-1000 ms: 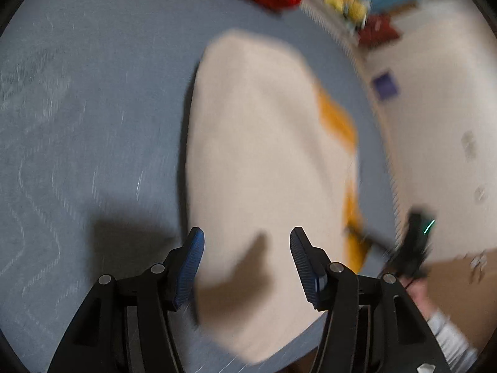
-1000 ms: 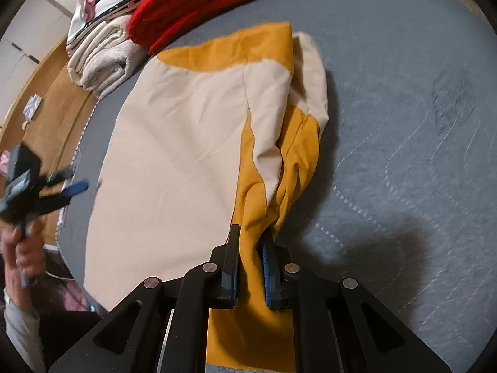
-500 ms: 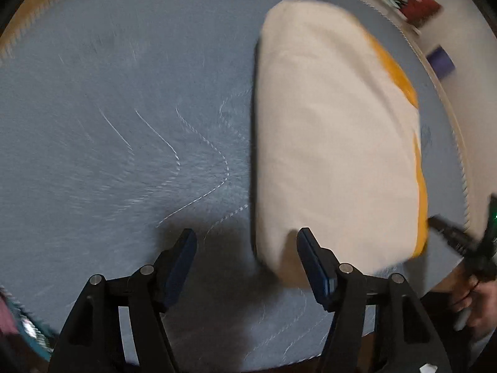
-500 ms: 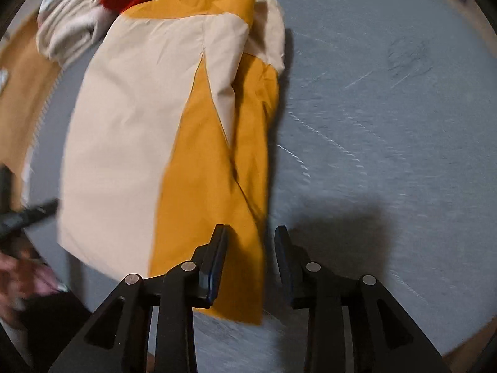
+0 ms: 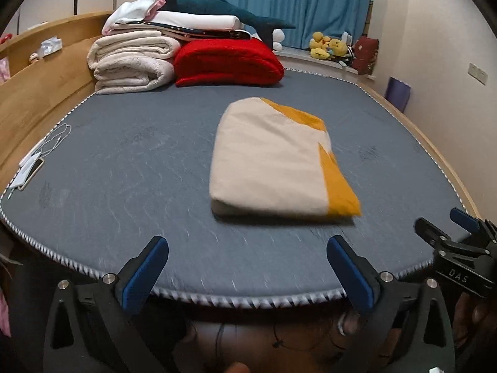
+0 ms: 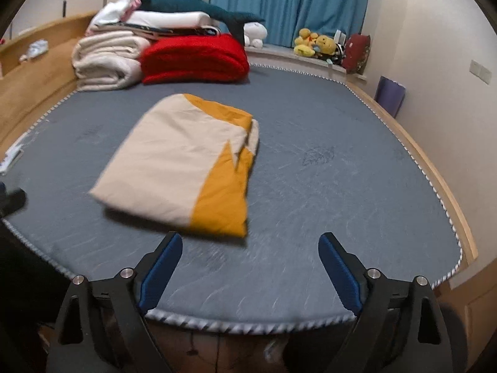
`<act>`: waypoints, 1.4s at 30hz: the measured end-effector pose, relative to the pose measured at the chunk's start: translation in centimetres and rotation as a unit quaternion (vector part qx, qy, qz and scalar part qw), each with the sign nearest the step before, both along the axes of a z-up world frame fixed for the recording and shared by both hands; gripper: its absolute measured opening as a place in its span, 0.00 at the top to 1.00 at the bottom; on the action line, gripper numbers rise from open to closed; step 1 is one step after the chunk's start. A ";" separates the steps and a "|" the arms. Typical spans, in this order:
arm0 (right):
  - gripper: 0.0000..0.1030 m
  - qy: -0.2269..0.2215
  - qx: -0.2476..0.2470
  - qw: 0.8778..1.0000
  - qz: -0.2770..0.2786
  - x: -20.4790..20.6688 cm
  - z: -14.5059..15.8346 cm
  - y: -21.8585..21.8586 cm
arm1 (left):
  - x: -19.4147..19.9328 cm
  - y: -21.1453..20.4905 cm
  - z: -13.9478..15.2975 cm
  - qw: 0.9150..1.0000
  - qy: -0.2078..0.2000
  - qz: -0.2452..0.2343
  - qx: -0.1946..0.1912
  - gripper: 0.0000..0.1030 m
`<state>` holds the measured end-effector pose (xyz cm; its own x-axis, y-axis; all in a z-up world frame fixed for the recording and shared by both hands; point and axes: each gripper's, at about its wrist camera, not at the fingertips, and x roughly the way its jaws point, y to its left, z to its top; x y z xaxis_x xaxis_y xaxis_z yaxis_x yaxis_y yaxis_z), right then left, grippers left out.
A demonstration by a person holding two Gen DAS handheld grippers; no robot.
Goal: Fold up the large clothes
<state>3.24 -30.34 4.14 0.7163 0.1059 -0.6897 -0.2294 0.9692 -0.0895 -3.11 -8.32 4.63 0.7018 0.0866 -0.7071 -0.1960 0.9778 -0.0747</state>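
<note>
The cream and yellow garment (image 5: 273, 158) is lying folded on the bed (image 5: 124, 161), so folding is looking done. Left claw (image 5: 248, 273) & right claw (image 6: 250, 267) are opening, nothing betw. them.

left wrist: looks from past the bed's (image 5: 93, 168) near edge, angled down along its own fingers, folded garment (image 5: 273, 158) ahead, slightly right | right wrist: same stance, garment (image 6: 183, 161) ahead-left | both well back from it | shared: garment, mattress, red blanket (image 5: 228, 62) (image 6: 194, 59), blue curtain (image 5: 298, 3) (image 6: 289, 3)
</note>
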 end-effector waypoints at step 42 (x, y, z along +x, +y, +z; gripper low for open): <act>0.09 0.006 0.015 1.000 0.021 -2.8 -1.9 3.4 | -2.5 -1.0 -2.3 1.000 0.009 -0.006 -0.008 0.01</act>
<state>0.40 -26.92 2.24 0.7024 0.1569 -0.6943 -0.2709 0.9609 -0.0569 -5.57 -9.28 2.30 0.6901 0.0668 -0.7206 -0.1851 0.9789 -0.0866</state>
